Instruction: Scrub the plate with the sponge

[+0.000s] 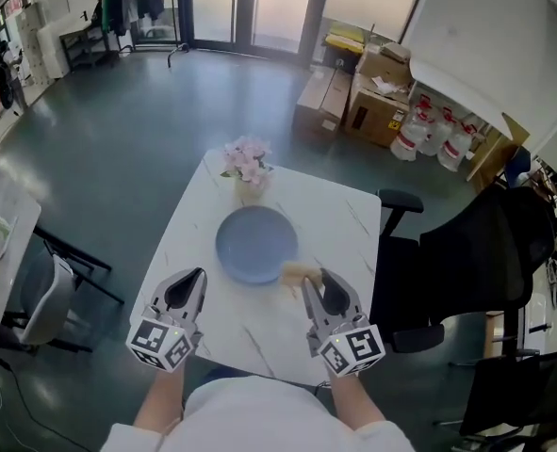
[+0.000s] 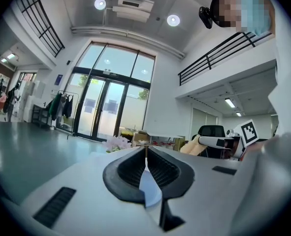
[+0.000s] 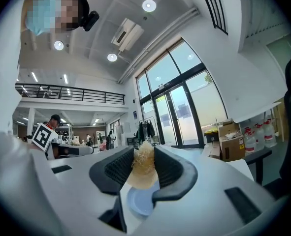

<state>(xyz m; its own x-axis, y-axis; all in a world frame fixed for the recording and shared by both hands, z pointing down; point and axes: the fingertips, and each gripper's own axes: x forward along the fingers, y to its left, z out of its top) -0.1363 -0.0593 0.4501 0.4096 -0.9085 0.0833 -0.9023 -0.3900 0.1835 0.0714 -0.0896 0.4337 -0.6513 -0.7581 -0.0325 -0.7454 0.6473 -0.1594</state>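
A round blue plate [image 1: 255, 243] lies in the middle of the white marble table [image 1: 344, 215]. My right gripper [image 1: 314, 283] is shut on a tan fibrous sponge [image 1: 295, 273], which hangs at the plate's near right rim. In the right gripper view the sponge [image 3: 144, 168] is pinched between the black pads, with the plate [image 3: 140, 201] below it. My left gripper [image 1: 194, 279] hovers over the table's near left part, just left of the plate. Its jaws are shut with nothing between them in the left gripper view [image 2: 146, 150]. A sliver of the plate [image 2: 150, 191] shows under them.
A small vase of pink flowers [image 1: 247, 166] stands just behind the plate. A black office chair [image 1: 466, 252] is close to the table's right side and a grey chair [image 1: 47, 299] stands to its left. Cardboard boxes [image 1: 372, 92] and water jugs [image 1: 429, 130] sit on the floor beyond.
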